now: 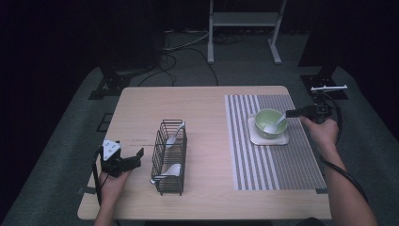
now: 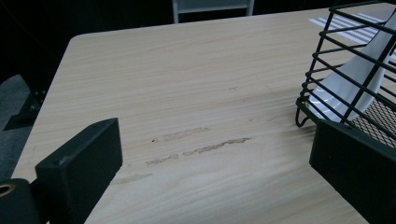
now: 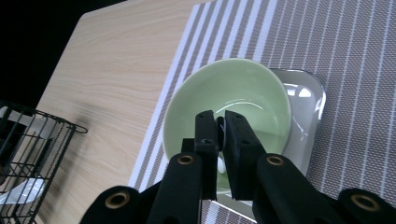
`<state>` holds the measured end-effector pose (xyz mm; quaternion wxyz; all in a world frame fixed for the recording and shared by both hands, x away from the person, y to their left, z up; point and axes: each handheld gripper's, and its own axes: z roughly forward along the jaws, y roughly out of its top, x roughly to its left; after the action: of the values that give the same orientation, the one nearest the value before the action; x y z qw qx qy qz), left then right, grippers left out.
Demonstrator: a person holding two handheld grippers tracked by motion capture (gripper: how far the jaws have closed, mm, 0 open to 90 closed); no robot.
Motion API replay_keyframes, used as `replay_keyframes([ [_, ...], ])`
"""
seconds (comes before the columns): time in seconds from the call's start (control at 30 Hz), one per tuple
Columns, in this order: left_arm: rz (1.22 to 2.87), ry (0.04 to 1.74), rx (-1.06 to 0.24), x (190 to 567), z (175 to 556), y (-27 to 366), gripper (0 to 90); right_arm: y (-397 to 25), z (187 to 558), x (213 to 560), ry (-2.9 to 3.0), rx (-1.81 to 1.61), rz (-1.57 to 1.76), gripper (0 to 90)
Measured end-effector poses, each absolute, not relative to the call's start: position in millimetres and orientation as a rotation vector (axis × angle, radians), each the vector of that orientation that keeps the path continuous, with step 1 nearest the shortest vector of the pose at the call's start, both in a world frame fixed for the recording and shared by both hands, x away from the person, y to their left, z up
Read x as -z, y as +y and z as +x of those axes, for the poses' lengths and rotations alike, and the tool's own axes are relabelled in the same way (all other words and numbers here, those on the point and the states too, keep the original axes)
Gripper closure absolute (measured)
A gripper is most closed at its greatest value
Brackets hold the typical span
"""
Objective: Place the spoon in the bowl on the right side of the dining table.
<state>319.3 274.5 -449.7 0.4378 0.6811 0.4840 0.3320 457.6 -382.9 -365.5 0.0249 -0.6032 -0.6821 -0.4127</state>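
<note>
While right gripper (image 1: 288, 113) clamps white spoon (image 1: 274, 125) handle over green bowl (image 3: 229, 100) — bowl on square saucer (image 3: 306, 109), striped placemat (image 1: 277, 155) beneath — left gripper (image 1: 136, 157) rests jaws apart, just left of wire basket (image 1: 170, 157) holding two spoons.

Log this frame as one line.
right hand-held gripper: shut on spoon in green bowl | left hand-held gripper: open, idle beside wire basket

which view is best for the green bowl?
Right gripper view: the green bowl sits close, its inside open to the camera, partly covered by the right gripper. High view shows it small on the mat.
</note>
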Motion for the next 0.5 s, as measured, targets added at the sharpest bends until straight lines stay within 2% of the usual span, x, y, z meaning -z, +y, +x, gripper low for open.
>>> replay_keyframes([
  [0.5, 1.693, 1.204, -0.823, 450.0, 319.4, 274.0, 1.5, -391.3, 456.1, 375.9, -2.136, 1.210, -1.933, 78.9],
])
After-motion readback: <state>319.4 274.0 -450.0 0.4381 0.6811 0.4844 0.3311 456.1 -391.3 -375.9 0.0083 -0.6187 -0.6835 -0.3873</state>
